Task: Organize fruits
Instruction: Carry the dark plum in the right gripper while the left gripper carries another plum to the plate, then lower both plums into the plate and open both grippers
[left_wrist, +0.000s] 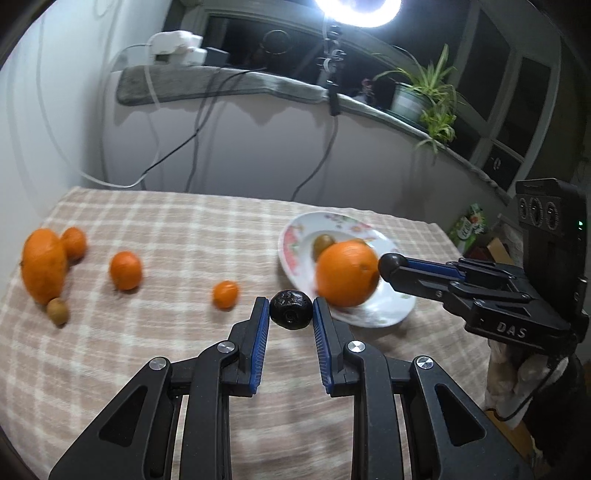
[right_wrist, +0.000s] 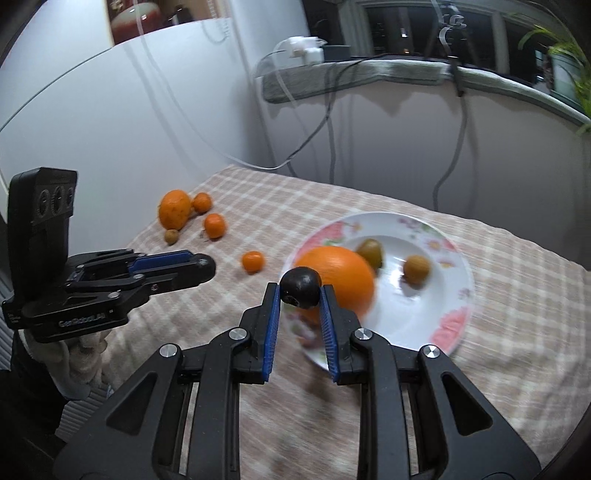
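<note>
My left gripper (left_wrist: 290, 307) is shut on a small dark round fruit (left_wrist: 290, 312), held above the checked cloth just left of the flowered plate (left_wrist: 291, 243). My right gripper (right_wrist: 300, 292) is shut on a second dark round fruit (right_wrist: 300, 286) over the near rim of the plate (right_wrist: 456, 258). A large orange (right_wrist: 341, 280) and two small brown-green fruits (right_wrist: 371, 253) lie in the plate. Out on the cloth lie another large orange (left_wrist: 42, 269), three mandarins (left_wrist: 125, 270) and a small brown fruit (left_wrist: 58, 311). Each gripper shows in the other's view: right gripper (left_wrist: 391, 266), left gripper (right_wrist: 205, 265).
The table stands against a white wall, and cables (left_wrist: 199, 122) hang from the grey sill. A potted plant (left_wrist: 424, 96) and a ring light (left_wrist: 356, 11) stand on the sill. A gloved hand (left_wrist: 506, 369) holds the right gripper. A green box (left_wrist: 469, 225) sits past the table's right edge.
</note>
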